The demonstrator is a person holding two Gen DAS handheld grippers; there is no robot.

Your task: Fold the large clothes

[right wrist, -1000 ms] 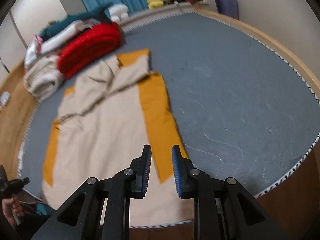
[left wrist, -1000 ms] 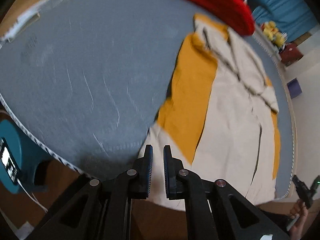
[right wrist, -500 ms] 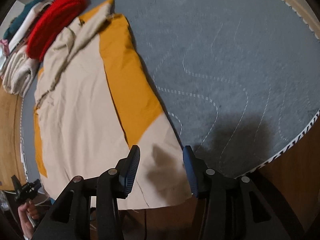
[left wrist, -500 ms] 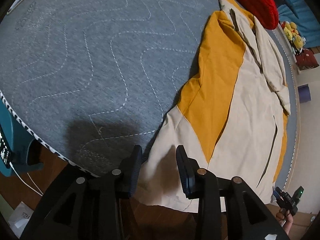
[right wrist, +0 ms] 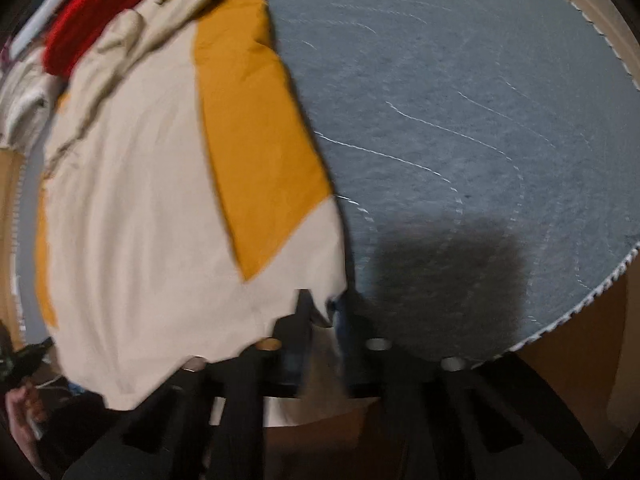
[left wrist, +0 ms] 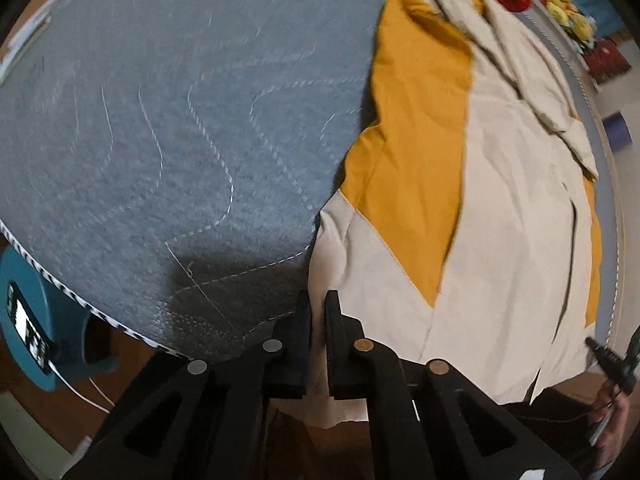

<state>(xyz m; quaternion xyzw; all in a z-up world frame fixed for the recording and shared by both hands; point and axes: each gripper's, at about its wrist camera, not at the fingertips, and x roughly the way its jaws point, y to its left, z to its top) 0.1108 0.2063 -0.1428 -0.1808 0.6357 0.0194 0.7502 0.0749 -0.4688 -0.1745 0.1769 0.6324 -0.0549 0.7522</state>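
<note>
A large cream and mustard-yellow garment (left wrist: 500, 208) lies spread on a grey quilted mat (left wrist: 180, 120), its near hem hanging over the mat's front edge. My left gripper (left wrist: 318, 320) is shut on the hem's left corner. In the right wrist view the same garment (right wrist: 140, 200) fills the left half, blurred. My right gripper (right wrist: 324, 320) is shut on the hem's right corner, the cloth draped over its left finger. The other gripper shows at each view's edge, in a hand (left wrist: 612, 364).
A red knit item (right wrist: 92, 12) and pale folded clothes (right wrist: 24, 96) lie beyond the garment's far end. The grey mat (right wrist: 480, 120) stretches bare to the right. A teal stool with a phone (left wrist: 28, 320) stands below the mat's left edge, over wooden floor.
Both grippers moved down to the garment's near hem, opened half a second ago, and have now shut on its two corners. The hem is slightly lifted and bunched.
</note>
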